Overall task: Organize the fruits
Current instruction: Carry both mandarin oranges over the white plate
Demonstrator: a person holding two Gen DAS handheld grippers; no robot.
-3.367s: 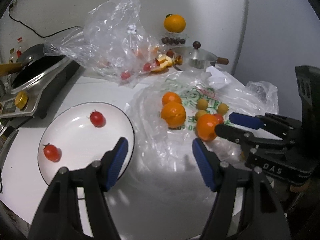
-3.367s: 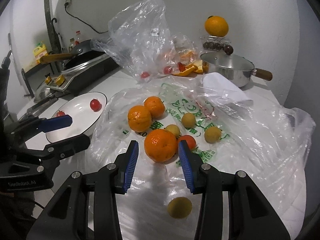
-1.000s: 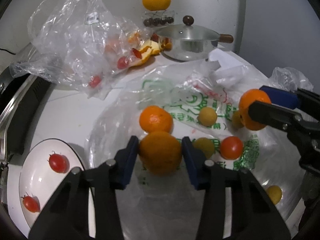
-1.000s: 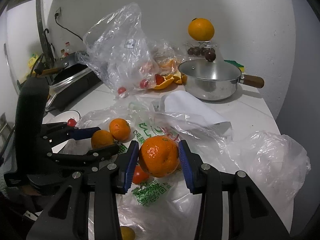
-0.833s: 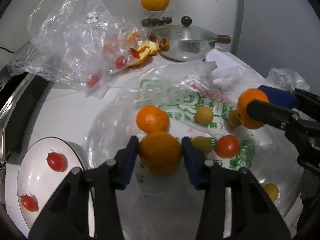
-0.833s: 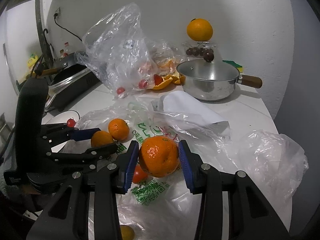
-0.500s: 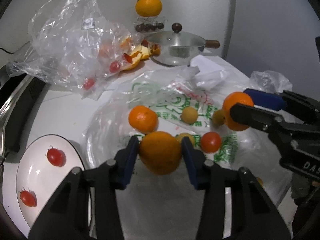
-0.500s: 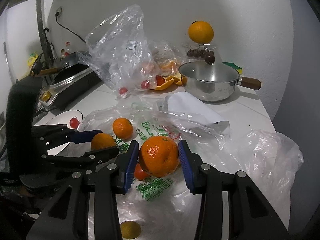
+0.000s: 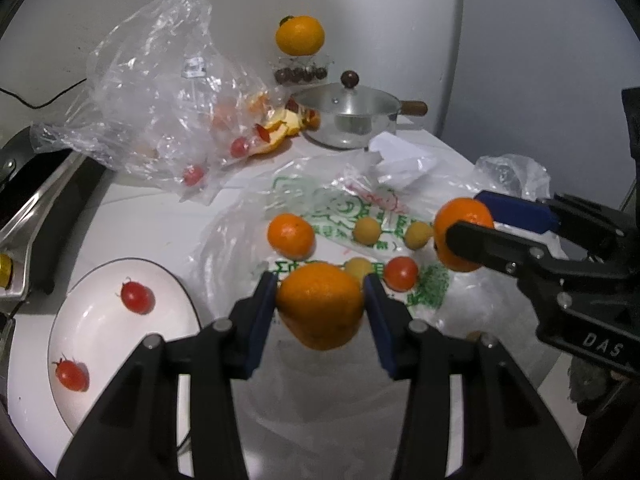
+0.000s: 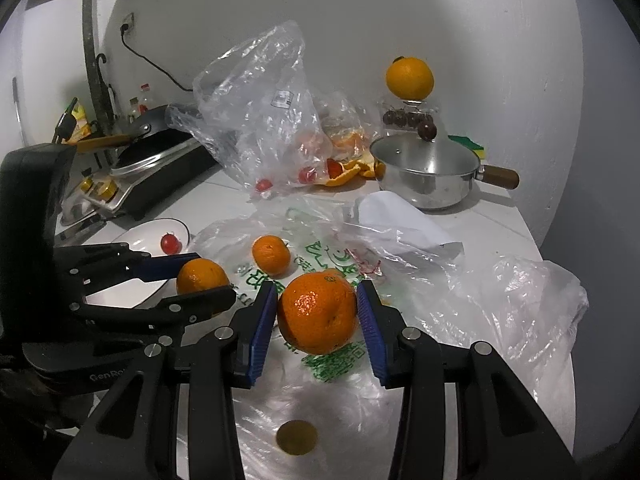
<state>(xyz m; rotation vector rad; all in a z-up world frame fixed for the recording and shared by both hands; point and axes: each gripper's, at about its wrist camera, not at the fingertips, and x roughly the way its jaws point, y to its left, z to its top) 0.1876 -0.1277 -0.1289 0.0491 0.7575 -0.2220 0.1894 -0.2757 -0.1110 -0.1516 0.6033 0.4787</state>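
Left gripper [image 9: 320, 304], my nearer tool to the plate, clamped on a large orange [image 9: 320, 306] carried clear of the printed plastic bag [image 9: 360, 208] spread ahead of and beneath both tools; right gripper [image 10: 316, 312] likewise closed on a second orange [image 10: 317, 307], held above the same bag. White plate [image 9: 188, 304], bearing two cherry tomatoes [image 9: 137, 298], lies down and to the left of my left gripper, just beside the bag's edge, so that hand has the shorter path there and the right would have to cross over. Loose on the bag beyond my left fingers: a third orange [image 9: 291, 237], one tomato [image 9: 401, 273], small yellow fruits [image 9: 366, 231]. Round fruit, no long axis to align; I judge sorting barely begun
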